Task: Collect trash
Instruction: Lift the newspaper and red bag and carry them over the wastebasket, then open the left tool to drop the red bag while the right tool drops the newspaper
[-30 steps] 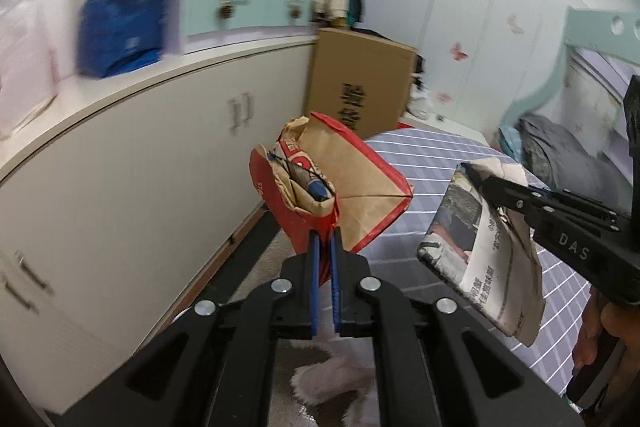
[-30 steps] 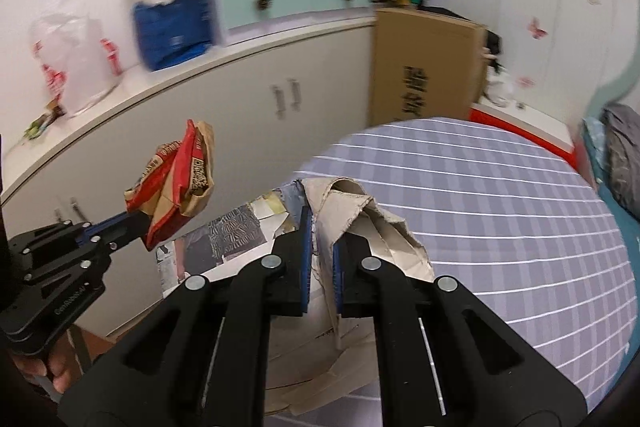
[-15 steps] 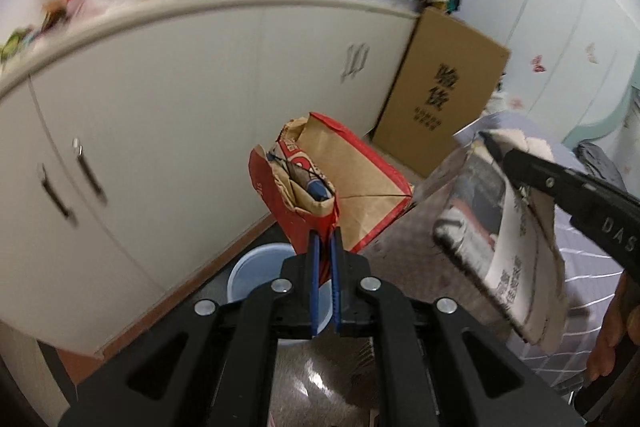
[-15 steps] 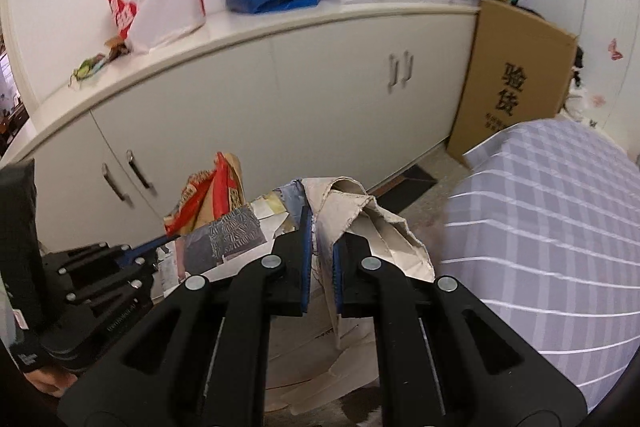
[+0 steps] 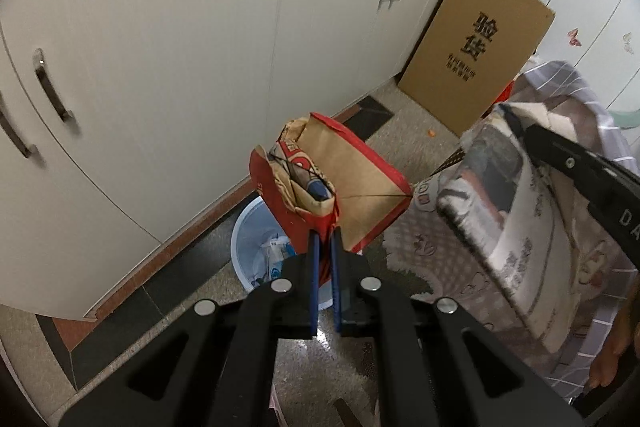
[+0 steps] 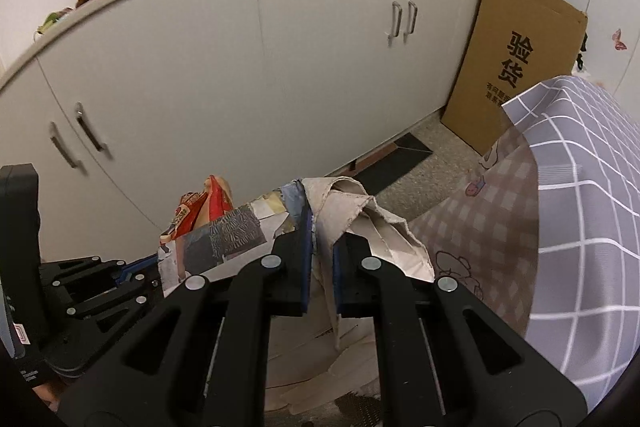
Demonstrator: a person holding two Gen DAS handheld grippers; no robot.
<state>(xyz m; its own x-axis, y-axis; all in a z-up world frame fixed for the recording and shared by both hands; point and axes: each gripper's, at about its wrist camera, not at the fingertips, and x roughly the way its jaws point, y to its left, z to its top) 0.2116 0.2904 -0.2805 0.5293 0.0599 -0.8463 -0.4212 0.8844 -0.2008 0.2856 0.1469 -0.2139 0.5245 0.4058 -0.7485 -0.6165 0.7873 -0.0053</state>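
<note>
Left hand-held gripper [image 5: 324,239] clamped on red-and-brown paper bag [image 5: 332,187] above pale blue bin [image 5: 248,239] on floor; right hand-held gripper [image 6: 320,247] pinching crumpled newspaper [image 6: 360,219] beside checked bed [image 6: 592,187]

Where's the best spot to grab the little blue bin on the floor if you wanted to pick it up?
Probably the rim of the blue bin, on the side nearest the white cabinet, coming from above. It stands upright and open-topped, so one finger could go inside and one outside. The held red paper bag hides the other side.
</note>
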